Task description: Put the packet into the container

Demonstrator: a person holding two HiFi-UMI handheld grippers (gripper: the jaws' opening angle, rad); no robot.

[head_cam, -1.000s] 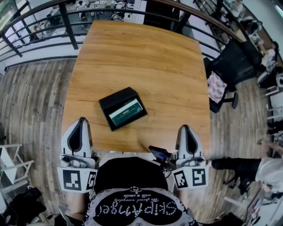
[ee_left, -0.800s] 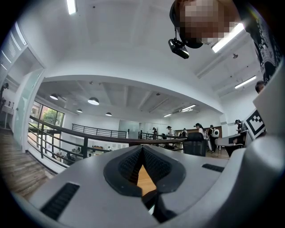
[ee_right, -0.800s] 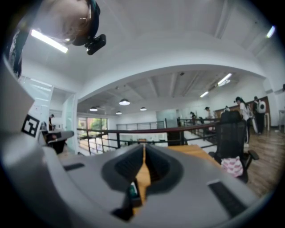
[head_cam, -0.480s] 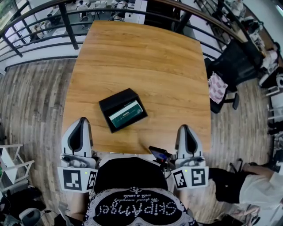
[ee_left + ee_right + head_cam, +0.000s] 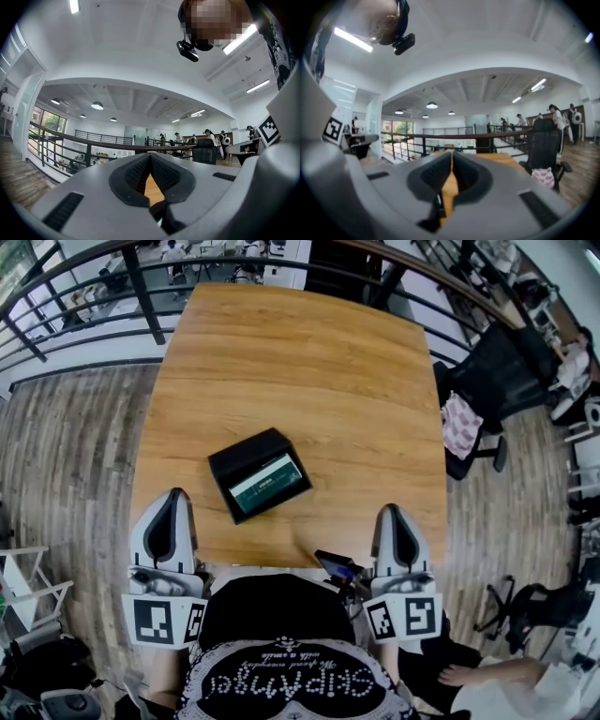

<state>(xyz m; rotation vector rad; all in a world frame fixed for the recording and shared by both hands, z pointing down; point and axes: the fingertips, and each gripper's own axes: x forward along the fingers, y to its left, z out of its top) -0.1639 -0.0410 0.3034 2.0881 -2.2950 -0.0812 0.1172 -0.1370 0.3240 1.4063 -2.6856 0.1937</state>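
A black container [image 5: 246, 454] lies on the wooden table [image 5: 309, 362], left of centre and a little in from the near edge. A green packet [image 5: 270, 483] lies flat inside it. My left gripper [image 5: 172, 495] hovers at the table's near edge, just below and left of the container, its jaws shut and empty. My right gripper [image 5: 395, 511] is at the near right edge, well away from the container, also shut with nothing held. In the left gripper view [image 5: 150, 154] and the right gripper view [image 5: 452, 153] the pads meet, with only tabletop visible past them.
A black office chair [image 5: 492, 371] with a pink cloth [image 5: 459, 425] stands right of the table. A dark railing [image 5: 141, 282] runs behind the far edge. A small black device [image 5: 337, 566] sits at my waist. A person [image 5: 497, 690] is on the floor, lower right.
Both grippers, the container and the packet stay where they were. The person on the floor at the right has moved down toward the picture's lower edge.
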